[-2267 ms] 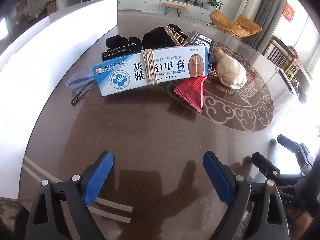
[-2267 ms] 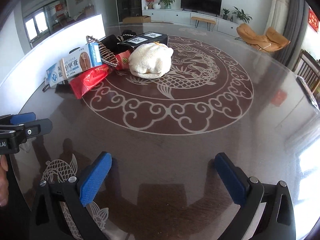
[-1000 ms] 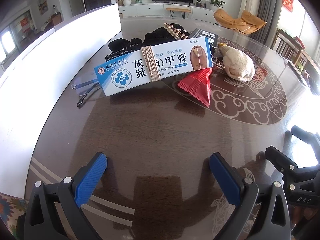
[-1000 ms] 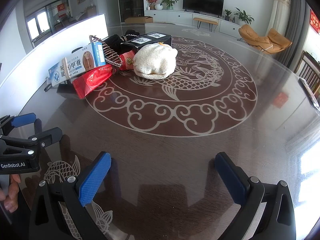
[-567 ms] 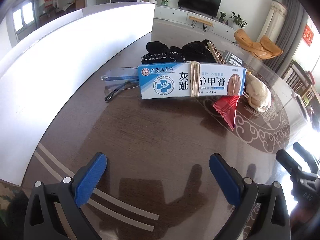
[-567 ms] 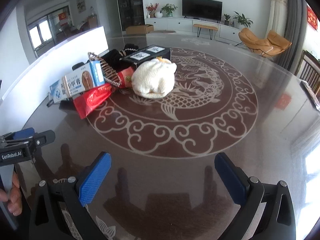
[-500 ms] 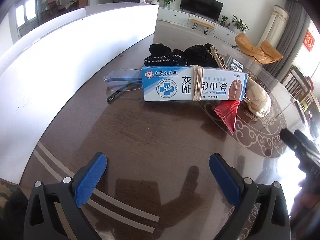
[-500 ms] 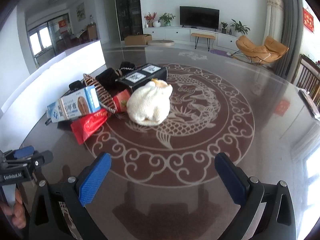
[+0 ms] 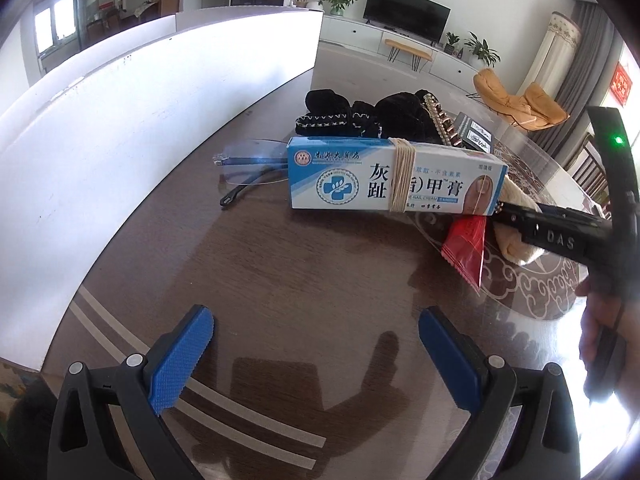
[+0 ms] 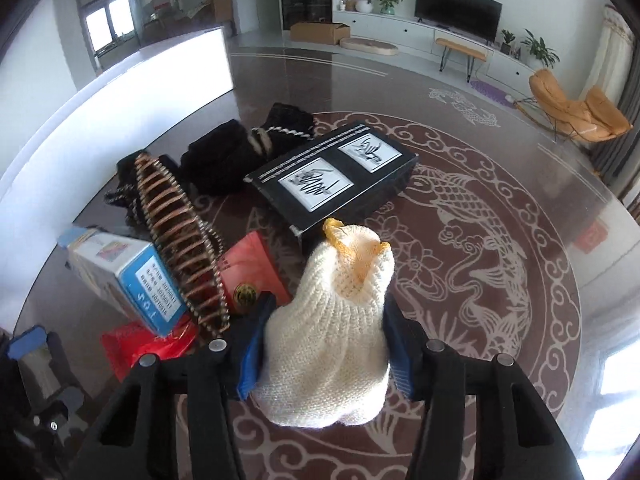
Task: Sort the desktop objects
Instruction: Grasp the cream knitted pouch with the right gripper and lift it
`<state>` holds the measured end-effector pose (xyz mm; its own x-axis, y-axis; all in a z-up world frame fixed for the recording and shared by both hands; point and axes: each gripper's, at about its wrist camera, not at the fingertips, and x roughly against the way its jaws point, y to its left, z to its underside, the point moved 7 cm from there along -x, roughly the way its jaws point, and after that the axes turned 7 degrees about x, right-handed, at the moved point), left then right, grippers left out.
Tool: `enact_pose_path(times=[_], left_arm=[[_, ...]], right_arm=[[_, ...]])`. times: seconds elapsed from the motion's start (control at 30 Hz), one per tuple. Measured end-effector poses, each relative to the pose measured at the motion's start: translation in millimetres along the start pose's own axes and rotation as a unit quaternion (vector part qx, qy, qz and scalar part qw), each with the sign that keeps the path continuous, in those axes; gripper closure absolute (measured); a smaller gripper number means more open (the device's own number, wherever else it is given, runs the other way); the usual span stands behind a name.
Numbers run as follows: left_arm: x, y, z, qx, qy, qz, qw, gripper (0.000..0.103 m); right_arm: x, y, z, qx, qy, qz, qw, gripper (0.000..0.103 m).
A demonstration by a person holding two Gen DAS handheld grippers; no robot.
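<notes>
A pile of objects lies on the dark round table [image 9: 304, 288]. My right gripper [image 10: 324, 344] is shut on a cream knitted glove [image 10: 332, 344] with a yellow cuff, its blue pads pressing both sides. Beside it lie a blue and white nail cream box [image 9: 396, 180], a red packet [image 9: 466, 248], a beaded hair comb [image 10: 180, 248], a black box [image 10: 336, 178], black knitted items [image 9: 360, 120] and clear glasses [image 9: 250, 164]. My left gripper [image 9: 316, 356] is open and empty, held back from the pile over bare table. The right gripper's body [image 9: 560, 236] crosses the left wrist view.
A white wall panel [image 9: 120, 128] runs along the table's left edge. A red card packet [image 10: 252, 272] lies under the comb. The table carries a pale fish and cloud pattern [image 10: 472, 216] to the right of the pile.
My right gripper has moved forward to the pile and closed on the cream glove. My left gripper has stayed open and shifted a little closer to the pile.
</notes>
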<state>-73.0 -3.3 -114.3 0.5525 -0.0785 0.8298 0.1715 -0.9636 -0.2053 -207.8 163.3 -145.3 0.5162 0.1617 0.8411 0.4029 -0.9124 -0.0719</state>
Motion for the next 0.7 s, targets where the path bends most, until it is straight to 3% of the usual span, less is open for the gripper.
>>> enact_pose_path(times=[0.07,0.17,0.33,0.47,0.57,0.6,0.7], left_arm=[[0,-1,-1,0.002,0.000,0.001,1.0000,0.000],[1,1,-3,0.010,0.000,0.011,0.9999,0.000],[3,-4,-2,0.014,0.006,0.042,0.9990,0.000],[2,-20,3,-0.015,0.013,0.056,0.9983,0.000],[-1,-32,6,-0.046,0.016,0.044,0.9978,0.000],[-3,-35,6,-0.055,0.017,0.042,0.9975,0.000],[-4,-39,8,-0.070,0.018,0.033,0.9968,0.000]], right_arm=[[13,33,18,0.062,0.000,-0.040,0.997,0.050],[31,51,46,0.101,0.008,-0.039,0.994,0.050],[51,13,80,0.036,0.005,0.021,0.999,0.050],[65,-9,100,-0.007,-0.013,0.055,0.998,0.048],[76,-14,111,-0.024,-0.032,0.066,0.997,0.029],[78,-15,114,-0.027,-0.037,0.073,0.996,0.017],[77,-17,122,-0.033,-0.039,0.082,0.995,0.013]])
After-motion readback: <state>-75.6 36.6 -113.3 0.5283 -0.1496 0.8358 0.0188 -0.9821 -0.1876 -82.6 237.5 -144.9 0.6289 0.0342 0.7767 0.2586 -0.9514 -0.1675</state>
